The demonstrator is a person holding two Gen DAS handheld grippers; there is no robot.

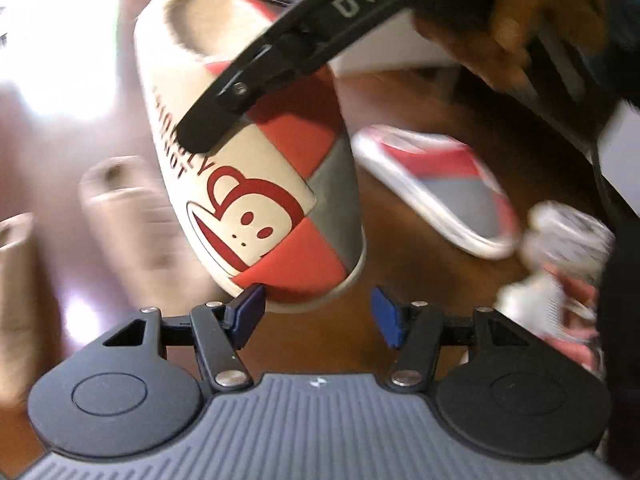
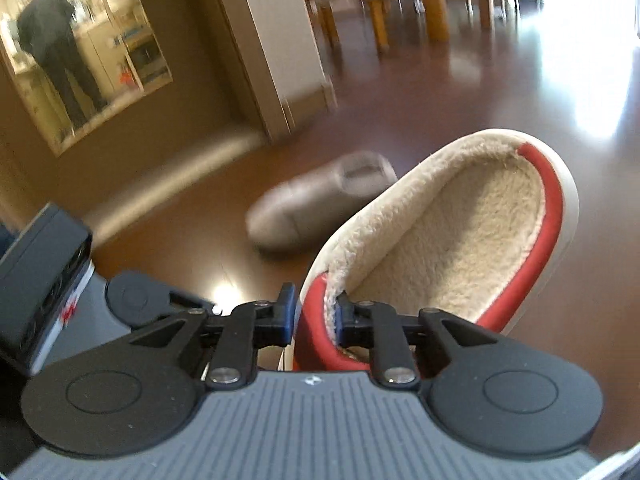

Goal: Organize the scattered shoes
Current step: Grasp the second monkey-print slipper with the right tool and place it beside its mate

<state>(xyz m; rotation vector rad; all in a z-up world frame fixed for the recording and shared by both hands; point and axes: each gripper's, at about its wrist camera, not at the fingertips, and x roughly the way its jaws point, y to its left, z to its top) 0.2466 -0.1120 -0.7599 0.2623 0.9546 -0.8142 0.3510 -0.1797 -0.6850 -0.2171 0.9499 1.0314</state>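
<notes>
A cream, red and grey slipper with a monkey logo [image 1: 256, 168] hangs in the air, held by my right gripper [image 2: 313, 316], which is shut on its red-trimmed fleece collar [image 2: 440, 248]. In the left wrist view the right gripper's black finger [image 1: 224, 112] crosses the slipper's top. My left gripper [image 1: 318, 312] is open and empty just below the slipper's toe. The matching slipper [image 1: 436, 188] lies on the brown floor to the right.
A beige shoe [image 1: 120, 208] and another at the left edge [image 1: 16, 280] lie on the floor, also a white-and-pink sneaker [image 1: 560, 264] at right. A grey shoe [image 2: 320, 204] lies near a wall pillar [image 2: 272, 48]. Chair legs [image 2: 380, 20] stand farther back.
</notes>
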